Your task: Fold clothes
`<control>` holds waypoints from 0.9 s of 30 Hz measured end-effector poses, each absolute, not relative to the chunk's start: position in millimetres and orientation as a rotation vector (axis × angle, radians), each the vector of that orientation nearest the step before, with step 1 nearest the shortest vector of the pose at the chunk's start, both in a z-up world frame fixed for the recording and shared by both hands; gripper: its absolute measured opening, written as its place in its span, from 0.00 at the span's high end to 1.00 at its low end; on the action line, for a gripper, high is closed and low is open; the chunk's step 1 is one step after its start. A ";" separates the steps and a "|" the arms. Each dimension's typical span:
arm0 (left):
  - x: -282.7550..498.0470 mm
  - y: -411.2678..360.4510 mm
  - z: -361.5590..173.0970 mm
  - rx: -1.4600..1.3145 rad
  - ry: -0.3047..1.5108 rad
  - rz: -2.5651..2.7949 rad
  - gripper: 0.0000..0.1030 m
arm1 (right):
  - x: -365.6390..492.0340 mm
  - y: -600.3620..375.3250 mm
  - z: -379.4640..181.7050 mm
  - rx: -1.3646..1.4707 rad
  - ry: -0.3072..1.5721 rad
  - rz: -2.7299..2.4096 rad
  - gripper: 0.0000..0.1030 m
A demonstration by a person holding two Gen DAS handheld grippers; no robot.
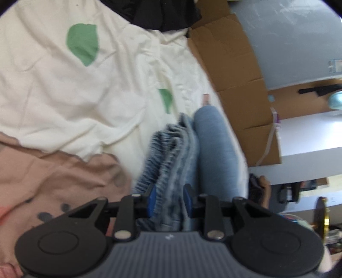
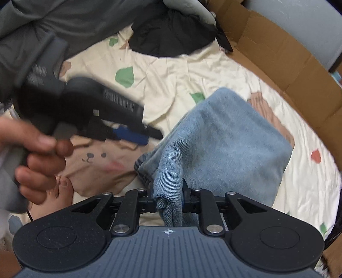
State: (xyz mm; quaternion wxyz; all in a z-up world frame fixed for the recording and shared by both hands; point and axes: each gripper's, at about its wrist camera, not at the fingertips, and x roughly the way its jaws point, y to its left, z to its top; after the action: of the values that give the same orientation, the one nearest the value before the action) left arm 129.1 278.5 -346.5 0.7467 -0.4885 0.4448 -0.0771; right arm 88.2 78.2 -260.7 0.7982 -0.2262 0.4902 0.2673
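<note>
A light blue denim garment (image 2: 224, 149) lies folded on the cream bed sheet (image 2: 171, 81), lifted at its near end. My right gripper (image 2: 168, 192) is shut on a thick fold of its edge. In the left wrist view, the bunched elastic waistband of the denim garment (image 1: 171, 149) runs between the blue pads (image 1: 152, 197), and my left gripper (image 1: 170, 195) is shut on it. The right wrist view also shows the left gripper (image 2: 132, 134), blurred and held by a hand (image 2: 36, 149), at the garment's left edge.
A brown cardboard wall (image 1: 235, 74) borders the sheet on the right. A black garment (image 2: 171, 36) and a grey garment (image 2: 64, 17) lie at the far end. A pink bear print (image 2: 96, 162) covers the near left sheet, with a bare foot (image 2: 57, 198) beside it.
</note>
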 end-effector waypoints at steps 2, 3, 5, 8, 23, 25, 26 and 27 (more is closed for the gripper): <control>130.6 274.9 -340.3 -1.072 0.951 -0.202 0.71 | 83.3 74.2 -266.4 -0.439 1.092 0.591 0.74; 132.0 273.2 -338.5 -1.069 0.944 -0.211 0.68 | 80.9 72.1 -269.2 -0.415 1.111 0.600 0.69; 134.9 269.7 -335.0 -1.061 0.930 -0.228 0.64 | 75.9 67.8 -272.4 -0.378 1.141 0.617 0.67; 142.5 266.4 -332.3 -1.034 0.924 -0.222 0.59 | 72.5 56.3 -265.4 -0.354 1.157 0.635 0.62; 191.8 227.2 -318.3 -0.852 0.959 -0.281 0.57 | 145.1 -40.9 -206.8 -0.488 1.225 0.640 0.58; 202.3 223.2 -319.9 -0.833 0.972 -0.288 0.57 | 156.4 -51.2 -203.6 -0.505 1.223 0.646 0.58; 206.9 221.9 -320.6 -0.826 0.976 -0.285 0.57 | 162.1 -55.8 -201.9 -0.509 1.219 0.647 0.58; 211.5 220.6 -321.4 -0.819 0.980 -0.281 0.57 | 166.7 -60.3 -201.8 -0.508 1.215 0.649 0.57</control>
State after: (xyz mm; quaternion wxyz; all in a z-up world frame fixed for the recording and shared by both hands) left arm 211.5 220.6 -321.4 0.7936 -0.3811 0.4558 -0.1308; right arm 166.7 -60.3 -201.8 0.7425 -0.2318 0.5543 0.2962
